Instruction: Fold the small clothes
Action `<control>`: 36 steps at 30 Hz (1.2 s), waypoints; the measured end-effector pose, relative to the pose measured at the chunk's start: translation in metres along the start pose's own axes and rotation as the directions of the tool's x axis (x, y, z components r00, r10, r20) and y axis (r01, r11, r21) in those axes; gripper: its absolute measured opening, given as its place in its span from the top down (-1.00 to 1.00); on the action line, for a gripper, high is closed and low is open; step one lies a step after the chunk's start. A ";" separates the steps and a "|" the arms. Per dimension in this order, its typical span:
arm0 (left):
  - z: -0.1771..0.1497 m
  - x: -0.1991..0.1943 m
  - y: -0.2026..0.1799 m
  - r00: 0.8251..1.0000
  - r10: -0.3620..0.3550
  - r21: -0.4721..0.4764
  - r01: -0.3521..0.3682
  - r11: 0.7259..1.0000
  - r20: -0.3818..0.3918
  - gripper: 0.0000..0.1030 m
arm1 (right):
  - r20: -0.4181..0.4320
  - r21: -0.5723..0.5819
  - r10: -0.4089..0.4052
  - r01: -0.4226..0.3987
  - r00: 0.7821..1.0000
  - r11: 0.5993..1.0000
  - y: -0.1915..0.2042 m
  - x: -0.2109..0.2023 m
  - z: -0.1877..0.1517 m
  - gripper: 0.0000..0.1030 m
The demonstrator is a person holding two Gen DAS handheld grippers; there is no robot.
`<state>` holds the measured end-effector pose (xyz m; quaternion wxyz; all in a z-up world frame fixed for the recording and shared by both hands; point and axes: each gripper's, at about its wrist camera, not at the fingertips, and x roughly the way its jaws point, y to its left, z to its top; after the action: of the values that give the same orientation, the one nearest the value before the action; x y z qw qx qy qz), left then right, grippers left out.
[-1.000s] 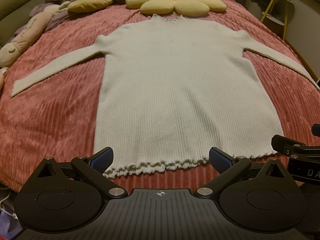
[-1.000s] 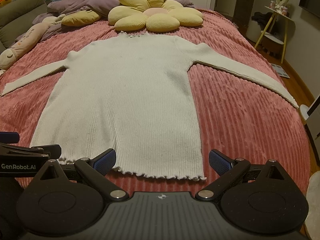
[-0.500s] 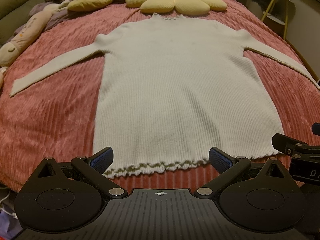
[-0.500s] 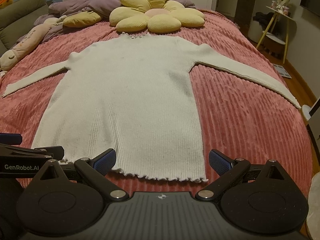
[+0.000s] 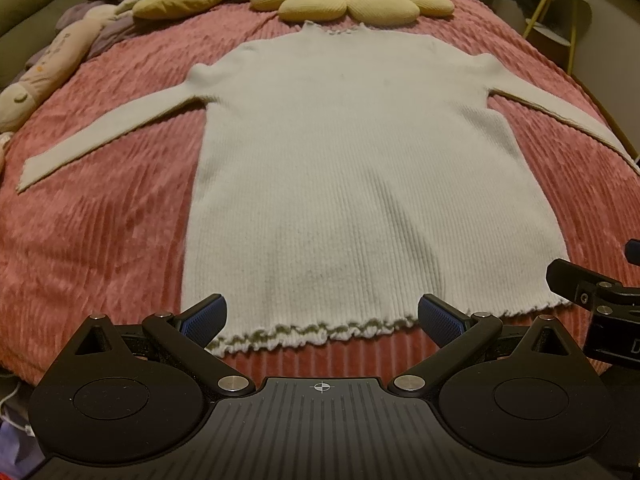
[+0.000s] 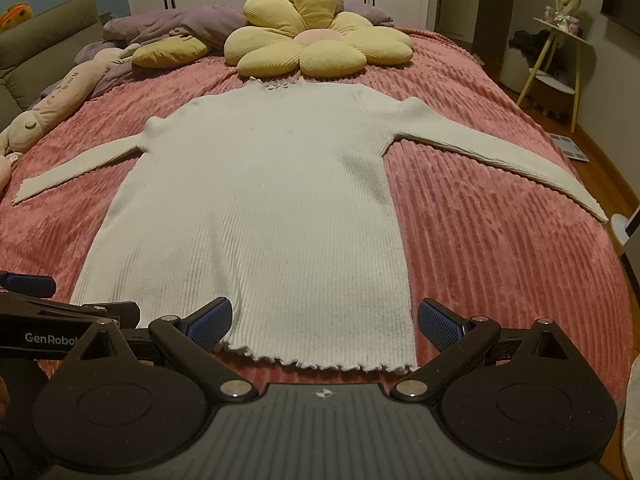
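A: What fills the scene?

B: A bed with a ribbed pink bedspread (image 5: 100, 216). A pale ribbed sweater (image 5: 360, 168) lies flat on it, front up, both sleeves stretched out to the sides, collar at the far end beside a yellow flower cushion (image 6: 316, 44).

A: Anything else?

B: A long plush toy (image 6: 52, 104) along the left edge.

A: And the grippers?

B: The left gripper (image 5: 322, 316) and right gripper (image 6: 324, 318) hover near the frilled hem (image 5: 316, 332), fingers spread wide and holding nothing. Whether they touch the fabric is unclear.
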<state>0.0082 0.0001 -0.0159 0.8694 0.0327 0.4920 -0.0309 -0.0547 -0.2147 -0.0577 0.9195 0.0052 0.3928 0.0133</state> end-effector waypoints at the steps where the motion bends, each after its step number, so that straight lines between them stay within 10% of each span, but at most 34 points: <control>1: 0.000 0.001 0.000 1.000 -0.001 0.000 0.001 1.000 -0.001 -1.00 | 0.000 0.000 0.004 -0.004 1.000 1.000 0.000 0.000 0.000 -0.92; 17: 0.003 0.018 -0.005 0.999 -0.015 -0.005 0.015 1.000 -0.030 -1.00 | 0.135 0.005 0.060 -0.061 0.989 0.998 -0.013 0.005 -0.010 -0.92; 26: 0.018 0.029 0.003 0.999 0.001 -0.042 0.000 0.999 0.043 -1.00 | 0.102 0.144 0.213 -0.226 0.972 0.963 -0.057 0.033 0.000 -0.92; 29: 0.033 0.040 0.011 0.996 0.015 -0.061 -0.010 0.998 0.083 -1.00 | 0.223 0.325 0.219 -0.284 0.950 0.902 -0.118 0.047 0.015 -0.92; 36: 0.076 0.073 0.017 0.989 0.042 -0.095 -0.029 0.995 0.141 -1.00 | 0.333 0.781 -0.001 -0.276 0.943 0.560 -0.299 0.099 0.032 -0.82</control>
<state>0.1123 0.0089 -0.0386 0.9035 -0.0010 0.4286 0.0052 0.0427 -0.5103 -0.1127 0.8558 0.4624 0.2102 -0.0982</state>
